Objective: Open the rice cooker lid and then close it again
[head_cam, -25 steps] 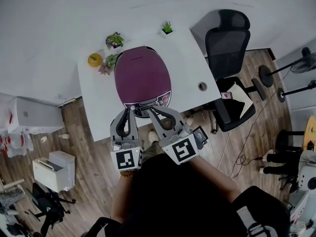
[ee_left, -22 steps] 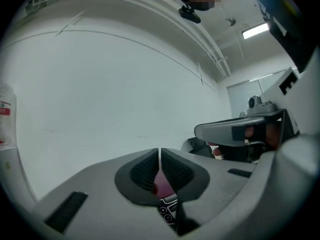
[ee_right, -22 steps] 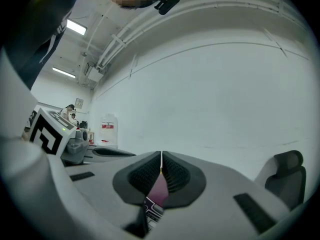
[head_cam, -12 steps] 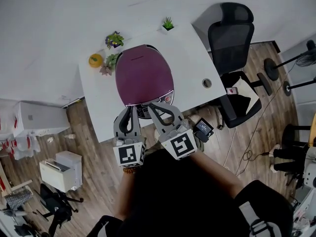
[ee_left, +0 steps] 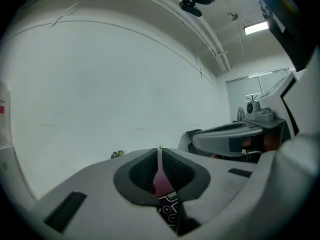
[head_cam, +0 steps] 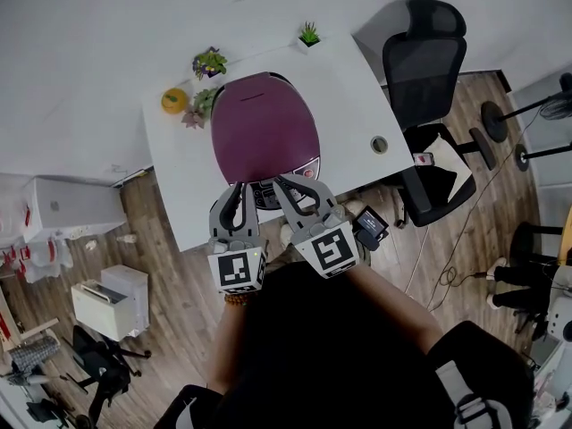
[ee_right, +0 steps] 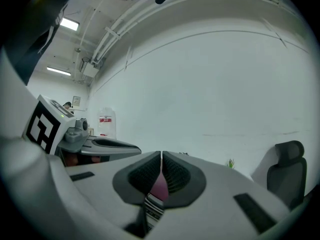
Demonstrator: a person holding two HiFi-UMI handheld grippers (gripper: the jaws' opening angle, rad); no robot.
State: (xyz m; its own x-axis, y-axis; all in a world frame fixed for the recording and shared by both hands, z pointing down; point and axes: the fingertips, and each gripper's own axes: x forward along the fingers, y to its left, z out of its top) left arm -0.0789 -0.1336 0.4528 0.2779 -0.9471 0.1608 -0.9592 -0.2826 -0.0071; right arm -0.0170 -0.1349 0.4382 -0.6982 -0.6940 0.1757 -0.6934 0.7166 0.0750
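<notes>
The rice cooker (head_cam: 264,125) stands on the white table (head_cam: 349,96) with its purple lid down and its control panel (head_cam: 266,192) facing me. My left gripper (head_cam: 236,192) and right gripper (head_cam: 286,184) sit side by side at the cooker's front edge, over the panel. Both are shut with nothing between the jaws. In the left gripper view the left gripper (ee_left: 160,153) leaves only a thin slit, through which the purple cooker (ee_left: 161,184) shows. The right gripper (ee_right: 161,157) looks the same in the right gripper view, with the cooker (ee_right: 159,186) just behind its pads.
Two small potted plants (head_cam: 208,63) (head_cam: 309,34) and an orange object (head_cam: 174,100) stand at the table's far edge. A cable hole (head_cam: 379,144) is in the table's right part. A black office chair (head_cam: 429,70) stands to the right. White boxes (head_cam: 103,298) sit on the wood floor at left.
Both grippers have sunk a little at the cooker's front edge. Their jaws have stayed shut and the lid has stayed down.
</notes>
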